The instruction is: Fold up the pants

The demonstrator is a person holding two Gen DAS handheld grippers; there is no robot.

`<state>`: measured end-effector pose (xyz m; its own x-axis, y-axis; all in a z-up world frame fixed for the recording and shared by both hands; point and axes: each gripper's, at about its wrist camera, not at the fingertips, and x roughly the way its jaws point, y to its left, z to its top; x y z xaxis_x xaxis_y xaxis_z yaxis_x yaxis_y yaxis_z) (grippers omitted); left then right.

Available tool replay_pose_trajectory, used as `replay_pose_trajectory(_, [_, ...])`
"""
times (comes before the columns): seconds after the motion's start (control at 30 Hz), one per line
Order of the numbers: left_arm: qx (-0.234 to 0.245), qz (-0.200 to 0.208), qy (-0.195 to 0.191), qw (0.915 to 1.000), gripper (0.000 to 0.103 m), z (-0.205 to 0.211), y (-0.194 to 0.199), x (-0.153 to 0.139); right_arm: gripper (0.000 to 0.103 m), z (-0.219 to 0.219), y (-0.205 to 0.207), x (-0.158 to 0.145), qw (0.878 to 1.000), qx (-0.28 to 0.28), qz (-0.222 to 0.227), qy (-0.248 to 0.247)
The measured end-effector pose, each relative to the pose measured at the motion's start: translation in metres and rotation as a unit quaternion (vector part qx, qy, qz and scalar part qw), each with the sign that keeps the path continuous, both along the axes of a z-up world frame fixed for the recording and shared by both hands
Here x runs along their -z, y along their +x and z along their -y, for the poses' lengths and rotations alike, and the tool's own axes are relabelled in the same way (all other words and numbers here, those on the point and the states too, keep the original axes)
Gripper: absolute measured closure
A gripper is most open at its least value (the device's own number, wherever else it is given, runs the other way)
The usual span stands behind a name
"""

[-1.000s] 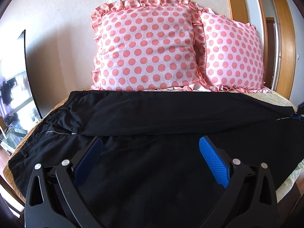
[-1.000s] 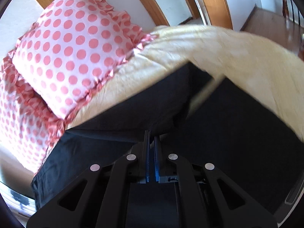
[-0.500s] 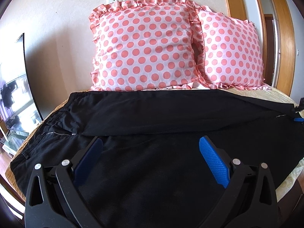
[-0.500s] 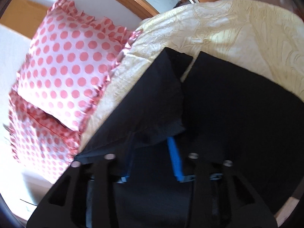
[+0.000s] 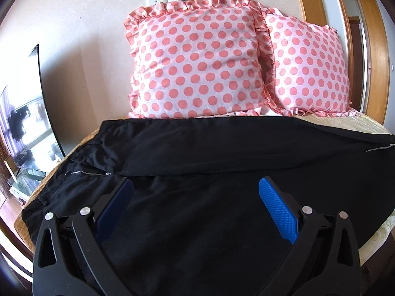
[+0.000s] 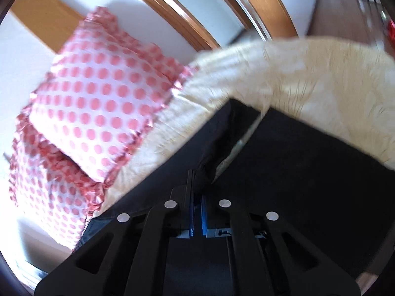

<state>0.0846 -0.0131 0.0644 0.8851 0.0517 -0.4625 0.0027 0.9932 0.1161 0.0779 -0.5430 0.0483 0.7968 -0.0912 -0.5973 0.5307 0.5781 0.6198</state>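
Across a bed point(image 5: 370, 128) below two spotted pillows point(image 5: 197, 64) lay limp black pants point(image 5: 197, 148), best gripped at hems; left gripper point(image 5: 196, 197) gaped, right gripper point(image 6: 196, 197) pinched cloth.

Bed point(image 5: 365, 125), black pants point(image 5: 197, 153), two pillows point(image 5: 197, 61)

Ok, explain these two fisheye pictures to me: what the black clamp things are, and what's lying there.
No robot here: a person holds a two-finger tool in each hand, each with a camera looking along its fingers. In the left camera's picture, the left tool is open, holding nothing, above black pants spread on a bed, one leg folded over the other. Two polka-dot pillows lean on the wall. In the right camera's blurred picture, the right tool has its fingers together, apparently pinching the pants near the hem.
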Motion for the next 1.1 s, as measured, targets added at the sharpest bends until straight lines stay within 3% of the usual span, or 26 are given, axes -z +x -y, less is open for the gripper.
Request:
replay_pose_trajectory(0.2, [-0.010, 0.032, -0.019, 0.9993, 0.002, -0.012, -0.005, -0.010, 0.099, -0.003, -0.054, -0.012, 1.000, 0.015, 0.023, -0.013])
replay_pose_trajectory(0.4, [-0.024, 0.024, -0.020, 0.9992, 0.002, -0.029, 0.007, -0.024, 0.099, -0.011, -0.077, 0.023, 1.000, 0.011, -0.027, 0.009])
replay_pose_trajectory(0.47, [-0.030, 0.020, -0.020, 0.9992, 0.002, -0.039, 0.018, -0.032, 0.099, -0.011, -0.079, 0.036, 0.999, 0.010, -0.037, 0.020])
replay_pose_trajectory(0.57, [-0.041, 0.005, -0.021, 0.9989, 0.002, -0.056, 0.043, -0.042, 0.099, -0.015, -0.079, 0.034, 0.999, 0.006, -0.039, -0.002])
replay_pose_trajectory(0.7, [-0.053, -0.026, -0.050, 0.9970, 0.002, -0.086, 0.099, -0.055, 0.099, -0.016, -0.082, 0.035, 0.999, 0.007, -0.035, -0.001])
replay_pose_trajectory(0.8, [-0.056, -0.074, -0.095, 0.9911, 0.002, -0.109, 0.159, -0.057, 0.099, -0.017, -0.081, 0.034, 0.999, 0.000, -0.039, -0.015])
replay_pose_trajectory(0.93, [-0.069, -0.148, -0.170, 0.9718, 0.002, -0.131, 0.239, -0.043, 0.099, -0.016, -0.081, 0.033, 0.999, -0.004, -0.041, -0.021])
replay_pose_trajectory(1.0, [-0.086, -0.183, -0.183, 0.9619, 0.010, -0.136, 0.271, -0.031, 0.099, -0.016, -0.081, 0.033, 0.999, -0.004, -0.042, -0.022])
replay_pose_trajectory(1.07, [-0.104, -0.224, -0.190, 0.9500, 0.028, -0.139, 0.302, -0.015, 0.099, -0.016, -0.080, 0.032, 0.999, -0.007, -0.046, -0.025])
replay_pose_trajectory(1.1, [-0.113, -0.244, -0.192, 0.9440, 0.031, -0.139, 0.315, -0.007, 0.099, -0.016, -0.079, 0.032, 0.998, -0.007, -0.047, -0.027])
